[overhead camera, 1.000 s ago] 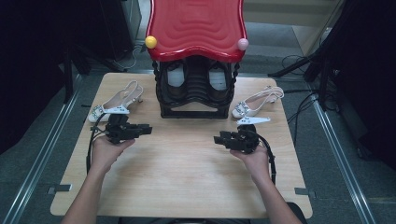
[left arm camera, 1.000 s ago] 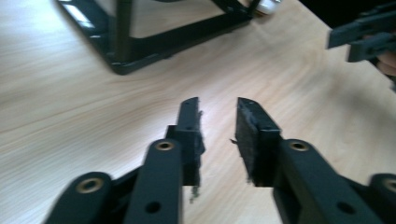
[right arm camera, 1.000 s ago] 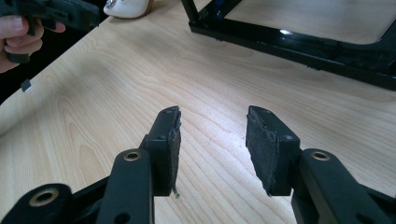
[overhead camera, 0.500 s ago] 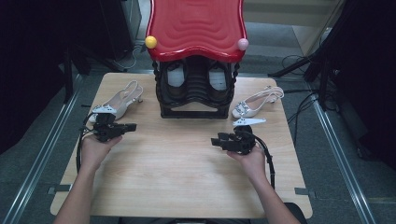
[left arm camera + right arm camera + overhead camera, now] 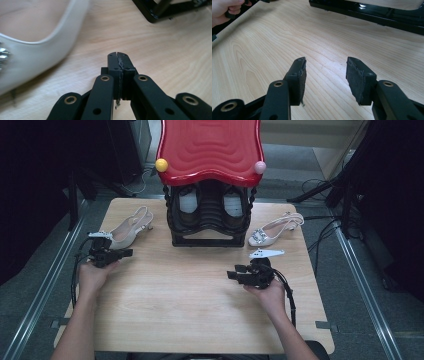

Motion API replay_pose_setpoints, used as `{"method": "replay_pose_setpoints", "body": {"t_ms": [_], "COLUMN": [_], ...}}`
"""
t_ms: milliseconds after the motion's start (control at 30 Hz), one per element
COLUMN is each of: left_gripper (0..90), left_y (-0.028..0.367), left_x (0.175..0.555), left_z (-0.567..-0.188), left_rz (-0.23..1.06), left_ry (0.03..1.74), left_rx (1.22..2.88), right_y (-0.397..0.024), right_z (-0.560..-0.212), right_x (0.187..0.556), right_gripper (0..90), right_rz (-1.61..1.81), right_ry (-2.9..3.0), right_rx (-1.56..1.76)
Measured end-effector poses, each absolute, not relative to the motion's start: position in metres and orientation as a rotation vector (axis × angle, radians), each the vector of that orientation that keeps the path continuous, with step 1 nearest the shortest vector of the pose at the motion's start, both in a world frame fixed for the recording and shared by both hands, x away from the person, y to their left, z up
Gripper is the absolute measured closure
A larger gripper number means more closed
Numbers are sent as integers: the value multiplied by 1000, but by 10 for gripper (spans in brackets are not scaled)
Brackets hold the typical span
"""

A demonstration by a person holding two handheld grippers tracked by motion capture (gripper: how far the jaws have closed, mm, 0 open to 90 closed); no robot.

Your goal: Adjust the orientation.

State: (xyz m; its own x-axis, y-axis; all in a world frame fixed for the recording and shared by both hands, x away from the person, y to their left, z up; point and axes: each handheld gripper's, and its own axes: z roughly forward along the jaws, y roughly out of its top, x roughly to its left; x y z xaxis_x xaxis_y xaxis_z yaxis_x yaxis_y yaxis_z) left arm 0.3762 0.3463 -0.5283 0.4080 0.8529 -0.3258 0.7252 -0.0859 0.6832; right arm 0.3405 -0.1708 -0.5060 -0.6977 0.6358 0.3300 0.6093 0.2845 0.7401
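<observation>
A white slingback shoe (image 5: 127, 231) lies at the table's left; the left gripper view shows its side (image 5: 37, 37) close up. My left gripper (image 5: 127, 253) sits just in front of the shoe's toe, its jaws (image 5: 117, 56) pressed together with nothing between them, tips beside the shoe and apart from it. A second white shoe (image 5: 275, 231) with a jewelled toe lies at the right of the rack. My right gripper (image 5: 231, 274) hovers over bare wood in front of that shoe, pointing left. Its jaws (image 5: 325, 67) stand open and empty, and have just been opening a little.
A black shoe rack (image 5: 210, 225) with a red wavy top (image 5: 210, 150) stands at the back middle of the wooden table (image 5: 190, 320); its base (image 5: 374, 15) shows ahead of the right gripper. Two more shoes sit inside it. Cables trail from both grippers.
My left hand has moved left and down toward the left shoe's toe, and its jaws have shut on nothing. The right hand has stayed in place.
</observation>
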Motion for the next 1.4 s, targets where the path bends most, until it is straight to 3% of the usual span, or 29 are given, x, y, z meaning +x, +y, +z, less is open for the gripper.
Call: {"method": "replay_pose_setpoints", "body": {"t_ms": [567, 1100, 1400], "left_gripper": [898, 900, 899], "left_y": [376, 397, 372], "left_x": [395, 395, 398], "left_z": [-542, -540, -512], "left_rz": [168, 225, 187], "left_ry": [1453, 1547, 1484], "left_rx": [1774, 1718, 1703], "right_y": [-184, -187, -185], "right_z": [-507, -509, -509], "right_x": [327, 326, 327], "right_gripper": [516, 513, 512], "right_rz": [1378, 1359, 1356], "right_ry": [2444, 2441, 2444], "right_rx": [1244, 1253, 1250]}}
